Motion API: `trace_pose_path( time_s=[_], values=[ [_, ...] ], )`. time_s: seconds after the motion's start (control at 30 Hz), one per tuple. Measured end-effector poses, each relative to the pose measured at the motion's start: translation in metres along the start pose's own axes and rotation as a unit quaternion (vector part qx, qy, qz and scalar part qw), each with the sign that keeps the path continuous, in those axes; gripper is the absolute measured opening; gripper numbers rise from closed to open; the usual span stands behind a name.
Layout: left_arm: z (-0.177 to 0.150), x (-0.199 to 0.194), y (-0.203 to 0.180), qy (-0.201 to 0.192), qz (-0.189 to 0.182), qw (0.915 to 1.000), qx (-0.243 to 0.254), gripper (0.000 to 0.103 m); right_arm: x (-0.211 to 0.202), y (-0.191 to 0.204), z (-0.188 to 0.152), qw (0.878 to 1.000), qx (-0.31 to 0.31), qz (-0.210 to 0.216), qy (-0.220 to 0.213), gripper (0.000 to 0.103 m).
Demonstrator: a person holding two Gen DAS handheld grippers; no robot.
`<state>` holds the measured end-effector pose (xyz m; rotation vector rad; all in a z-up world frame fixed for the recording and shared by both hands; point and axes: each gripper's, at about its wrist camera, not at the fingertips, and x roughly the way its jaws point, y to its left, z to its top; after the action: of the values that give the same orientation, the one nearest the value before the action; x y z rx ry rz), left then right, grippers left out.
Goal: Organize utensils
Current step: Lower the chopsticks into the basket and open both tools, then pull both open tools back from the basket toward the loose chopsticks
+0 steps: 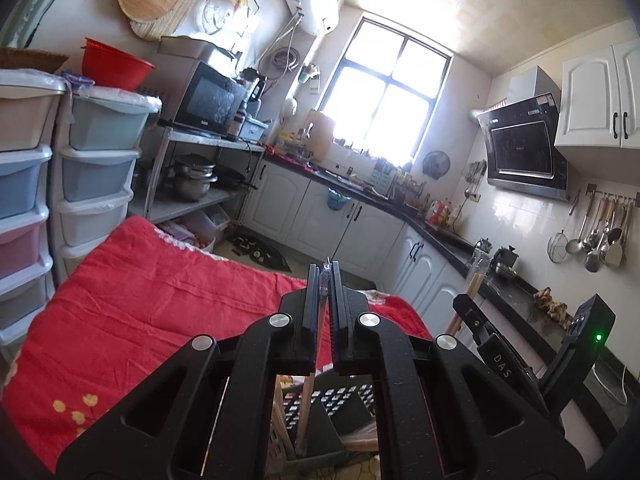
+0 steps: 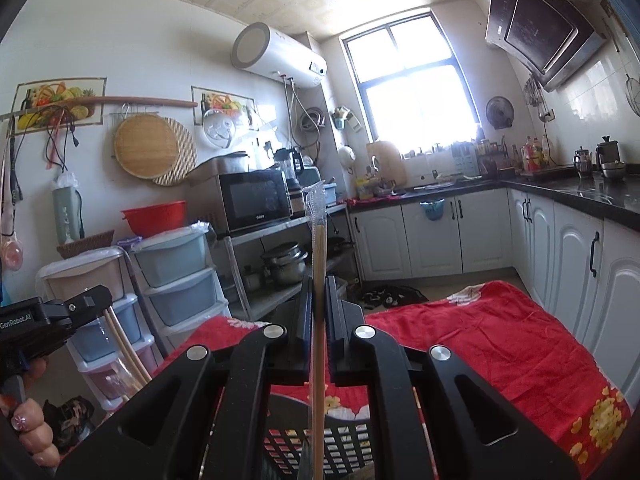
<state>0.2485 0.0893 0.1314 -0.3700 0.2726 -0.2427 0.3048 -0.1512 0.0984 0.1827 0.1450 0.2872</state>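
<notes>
My left gripper is shut on a pair of wooden chopsticks in clear wrap. They hang down into a black perforated basket on the red cloth. My right gripper is shut on a second wrapped pair of chopsticks, held upright, with the crinkled wrap sticking out above the fingers. Their lower end reaches down in front of the same basket. Each gripper shows in the other's view: the right one at the right edge, the left one at the left, held by a hand.
Stacked plastic drawers and a metal shelf with a microwave and pots stand to the left of the red-covered table. White cabinets under a dark counter run along the far and right walls. Ladles hang on a wall rail.
</notes>
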Motion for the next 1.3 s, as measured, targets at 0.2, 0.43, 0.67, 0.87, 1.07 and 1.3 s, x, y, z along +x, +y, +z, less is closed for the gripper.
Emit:
trace_pose_path(
  time_s=[0.2,0.43,0.67,0.87,1.07,1.3],
  values=[
    [-0.007,0.005,0.000,0.012,-0.002,0.9999,-0.001,0.002,-0.001,-0.001,-0.006,1.000,0.009,-0.002,0.013,0.006],
    [-0.014,0.007,0.003,0.027,-0.002,0.9996,-0.010,0.007,-0.008,-0.007,-0.008,0.999,0.021,-0.006,0.034,0.007],
    [-0.016,-0.004,0.006,0.028,-0.003,0.9994,-0.020,0.027,-0.020,-0.012,-0.010,0.997,0.028,-0.010,0.066,0.016],
    [-0.016,-0.016,0.009,0.027,-0.003,0.9992,-0.029,0.049,-0.027,-0.013,-0.011,0.995,0.029,-0.013,0.096,0.023],
    [-0.017,-0.026,0.011,0.026,-0.003,0.9990,-0.037,0.068,-0.037,-0.014,-0.013,0.993,0.028,-0.011,0.112,0.030],
    [-0.020,-0.037,0.012,0.025,-0.004,0.9988,-0.042,0.085,-0.049,-0.014,-0.015,0.991,0.027,-0.003,0.130,0.036]
  ],
)
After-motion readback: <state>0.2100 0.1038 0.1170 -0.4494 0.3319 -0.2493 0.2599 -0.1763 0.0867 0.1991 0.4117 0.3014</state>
